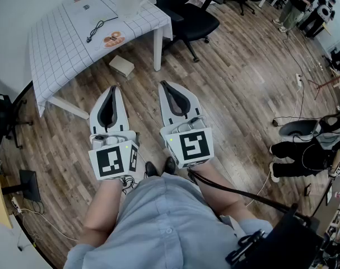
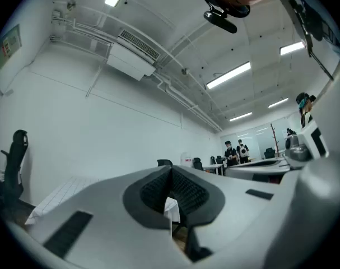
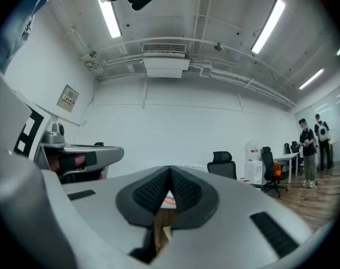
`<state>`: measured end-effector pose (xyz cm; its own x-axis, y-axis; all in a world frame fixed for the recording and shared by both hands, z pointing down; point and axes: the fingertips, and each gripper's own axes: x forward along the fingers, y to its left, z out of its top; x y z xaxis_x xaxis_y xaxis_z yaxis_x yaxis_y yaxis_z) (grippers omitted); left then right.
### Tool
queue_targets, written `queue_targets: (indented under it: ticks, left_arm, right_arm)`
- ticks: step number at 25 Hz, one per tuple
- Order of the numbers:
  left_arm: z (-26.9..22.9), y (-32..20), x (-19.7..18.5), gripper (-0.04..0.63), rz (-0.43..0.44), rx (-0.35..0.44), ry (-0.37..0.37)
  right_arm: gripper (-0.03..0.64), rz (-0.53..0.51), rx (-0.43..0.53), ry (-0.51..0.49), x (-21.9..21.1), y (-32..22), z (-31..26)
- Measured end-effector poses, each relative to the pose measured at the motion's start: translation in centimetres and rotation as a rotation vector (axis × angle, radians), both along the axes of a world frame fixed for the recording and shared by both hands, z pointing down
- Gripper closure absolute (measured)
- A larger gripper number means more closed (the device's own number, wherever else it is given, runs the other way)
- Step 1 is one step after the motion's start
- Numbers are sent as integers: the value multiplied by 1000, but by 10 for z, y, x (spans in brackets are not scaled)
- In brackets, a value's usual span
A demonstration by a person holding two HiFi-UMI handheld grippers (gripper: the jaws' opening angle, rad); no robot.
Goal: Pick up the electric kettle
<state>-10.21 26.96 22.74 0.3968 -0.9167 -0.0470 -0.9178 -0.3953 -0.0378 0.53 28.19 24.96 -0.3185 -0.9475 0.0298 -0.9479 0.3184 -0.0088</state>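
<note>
text: none legible | wall sign point(image 3: 69, 98): too small to read

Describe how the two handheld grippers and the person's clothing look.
Both the left gripper and the right gripper have light grey, tapering jaws lined with black ribbed pads. Each carries a white cube with black square markers. A black cable trails from the right one. The person wears a light blue shirt.

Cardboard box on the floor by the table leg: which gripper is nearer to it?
Left. The cardboard box lies just beyond the tips of the left gripper; the right gripper is farther, off to the box's right.
</note>
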Motion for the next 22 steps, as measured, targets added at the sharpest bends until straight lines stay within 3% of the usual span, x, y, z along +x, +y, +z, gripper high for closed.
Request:
queue_targets:
  ticks: [22]
  left_arm:
    - [19, -22, 47, 595, -4, -37, -47]
  right_arm:
    - [615, -6, -68, -71, 52, -33, 29]
